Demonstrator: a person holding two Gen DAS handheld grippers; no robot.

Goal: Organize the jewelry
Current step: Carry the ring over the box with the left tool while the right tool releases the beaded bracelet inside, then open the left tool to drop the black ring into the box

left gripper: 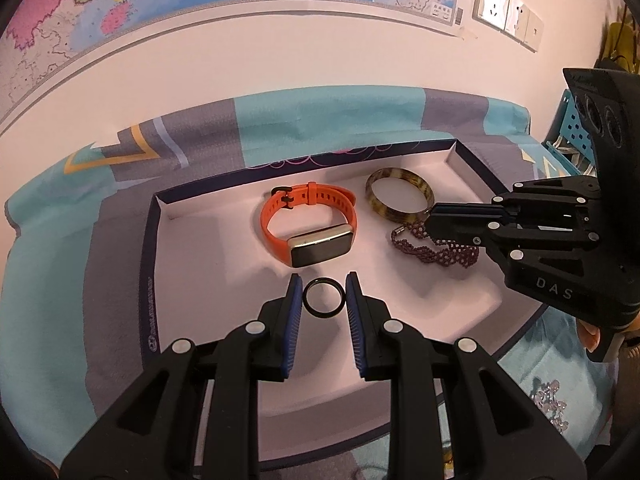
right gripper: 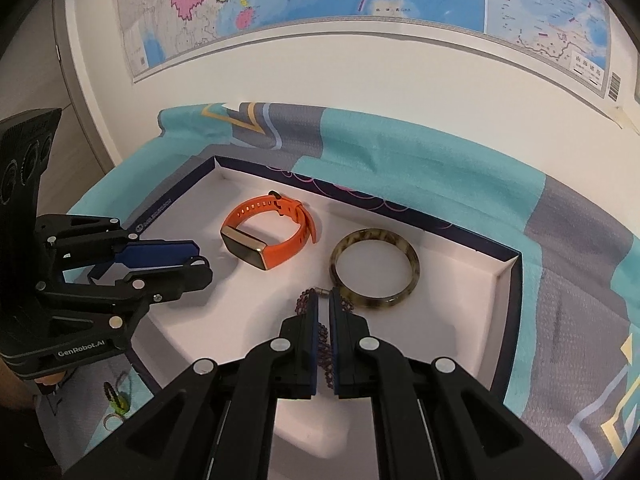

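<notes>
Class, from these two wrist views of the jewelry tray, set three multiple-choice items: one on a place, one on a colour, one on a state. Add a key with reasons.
1. Where does the tortoiseshell bangle lie?
A. In the white tray
B. On the cloth
C. In a gripper

2. What colour is the smartwatch strap?
A. Teal
B. Orange
C. Black

3. What is the right gripper doing?
A. Standing open
B. Shut on the purple beaded chain
C. Shut on the black ring

Key: 1 A, it rests inside the tray's walls. 2 B, the band is plainly orange. 3 B, the beads sit pinched between its pads.
</notes>
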